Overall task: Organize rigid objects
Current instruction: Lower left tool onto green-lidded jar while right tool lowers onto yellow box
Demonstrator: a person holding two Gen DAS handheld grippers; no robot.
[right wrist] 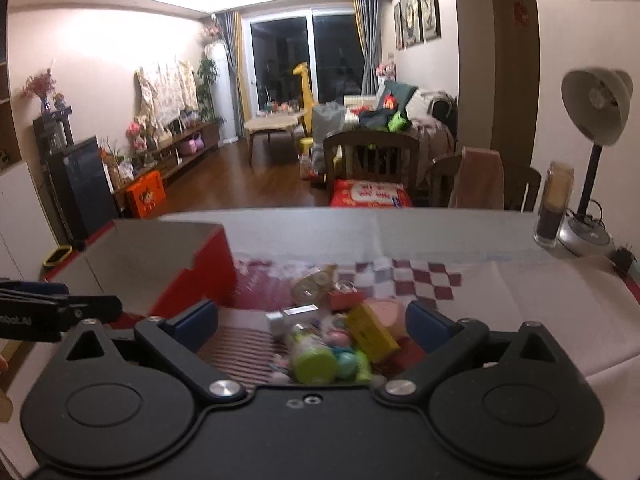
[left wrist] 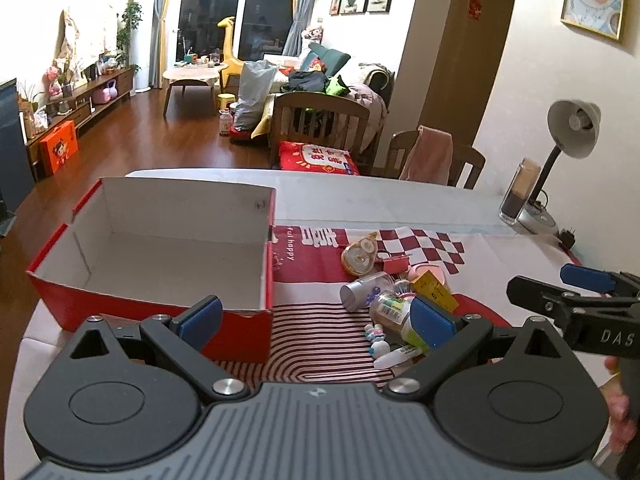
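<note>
1. On the desk (left wrist: 400,200), which carries a red-and-white patterned cloth (left wrist: 320,332), an open red box (left wrist: 160,256) with a white inside stands at the left; nothing is visible on its floor.
2. Just right of the box lies a heap of small rigid objects (left wrist: 392,292), resting on the cloth and outside the box.
3. Within the heap, the left wrist view shows a round tape dispenser (left wrist: 360,254) at the far side, a silver can (left wrist: 362,291) on its side, a yellow box (left wrist: 434,290), a clear bottle with a green cap (left wrist: 394,310), and a white marker (left wrist: 396,358) nearest the camera.
4. Left tongs (left wrist: 316,320): released, the blue pads spread wide; one pad (left wrist: 202,318) shows in front of the near wall of the red box, the other overlaps the near edge of the heap. Nothing is gripped.
5. Right tongs (right wrist: 312,324): released, the jaws wide apart, with the heap in view between the blue pads but not pressed by them. The green-capped bottle (right wrist: 312,356) and the yellow box (right wrist: 372,332) lie closest; this view is blurred.
6. At the far right corner of the desk stand a grey desk lamp (left wrist: 572,128) and, just beside its base, a tall clear jar (left wrist: 520,192).
7. Each pair of tongs appears at the edge of the other's view, level with the heap.
</note>
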